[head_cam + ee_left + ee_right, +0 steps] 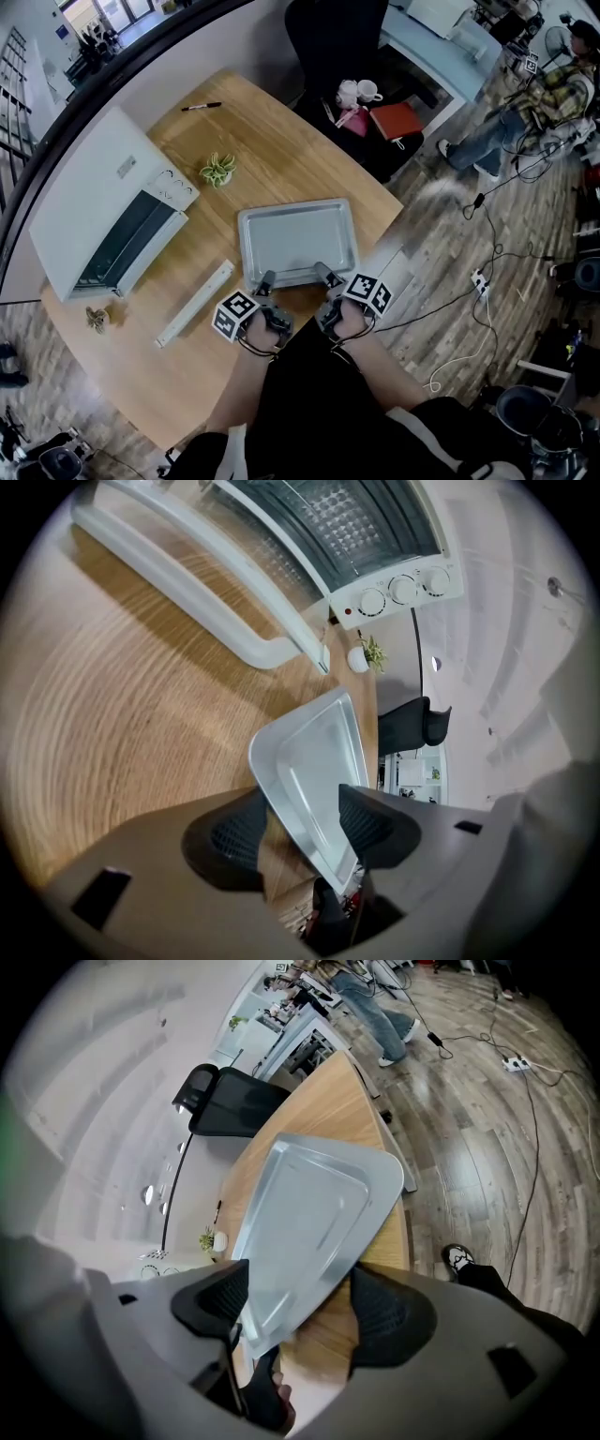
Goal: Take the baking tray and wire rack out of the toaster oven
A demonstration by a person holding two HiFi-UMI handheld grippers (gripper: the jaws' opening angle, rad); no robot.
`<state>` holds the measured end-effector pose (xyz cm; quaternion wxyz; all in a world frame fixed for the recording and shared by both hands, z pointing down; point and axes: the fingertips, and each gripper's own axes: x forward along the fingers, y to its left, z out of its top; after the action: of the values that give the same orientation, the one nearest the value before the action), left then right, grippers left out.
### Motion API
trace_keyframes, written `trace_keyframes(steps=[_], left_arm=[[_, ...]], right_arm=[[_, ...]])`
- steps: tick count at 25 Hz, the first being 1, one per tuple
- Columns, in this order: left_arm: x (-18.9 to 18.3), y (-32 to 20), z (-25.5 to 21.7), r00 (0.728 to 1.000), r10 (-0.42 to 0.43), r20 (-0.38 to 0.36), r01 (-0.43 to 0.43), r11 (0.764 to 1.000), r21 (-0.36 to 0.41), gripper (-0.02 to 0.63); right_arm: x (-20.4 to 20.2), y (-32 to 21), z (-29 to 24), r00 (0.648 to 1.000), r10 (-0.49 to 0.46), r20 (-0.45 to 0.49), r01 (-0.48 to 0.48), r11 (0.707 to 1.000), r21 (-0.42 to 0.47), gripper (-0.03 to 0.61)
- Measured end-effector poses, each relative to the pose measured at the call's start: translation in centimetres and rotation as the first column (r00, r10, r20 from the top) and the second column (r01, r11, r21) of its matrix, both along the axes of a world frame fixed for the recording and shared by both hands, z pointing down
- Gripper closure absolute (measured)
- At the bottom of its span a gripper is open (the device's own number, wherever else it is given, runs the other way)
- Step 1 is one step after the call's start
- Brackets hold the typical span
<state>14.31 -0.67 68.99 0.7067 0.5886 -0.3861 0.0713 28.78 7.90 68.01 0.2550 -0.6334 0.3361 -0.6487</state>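
Observation:
The silver baking tray (298,239) lies flat on the round wooden table (281,150), near its front edge. Both grippers sit at the tray's near rim. In the left gripper view the rim of the tray (314,761) runs between the jaws of my left gripper (302,822) (265,279), and wood shows between one pad and the metal. My right gripper (300,1307) (328,275) is open wide around the near right part of the tray (309,1213). The white toaster oven (103,216) stands at the table's left; a grid pattern shows behind its glass door (347,522).
A long white bar (195,302) lies between oven and tray. A small potted plant (217,171), a pen (202,106) and a small plant-like object (97,319) are on the table. A black chair (333,37) stands behind; a seated person (525,103) and floor cables (487,272) are on the right.

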Motion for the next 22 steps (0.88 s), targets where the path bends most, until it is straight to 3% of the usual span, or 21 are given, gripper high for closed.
trace_keyframes(steps=[5,14,22], left_arm=[[-1.0,0.3,0.2,1.000,0.008,0.020,-0.008,1.000,-0.010,0.380],[-2.4,1.9,-1.4,0.999,0.016,-0.036,-0.016,1.000,0.002,0.381],[-6.7,0.6,-3.7,0.998,0.001,-0.058,0.004,0.996,0.090,0.382]], right_arm=[[-1.3,0.8,0.1,0.999,-0.018,-0.027,0.018,1.000,-0.016,0.236],[-3.7,1.2,-1.3,0.997,-0.040,-0.059,0.041,0.999,0.007,0.238],[-7.8,-1.1,-3.7,0.992,-0.092,-0.082,0.098,0.992,0.076,0.256]])
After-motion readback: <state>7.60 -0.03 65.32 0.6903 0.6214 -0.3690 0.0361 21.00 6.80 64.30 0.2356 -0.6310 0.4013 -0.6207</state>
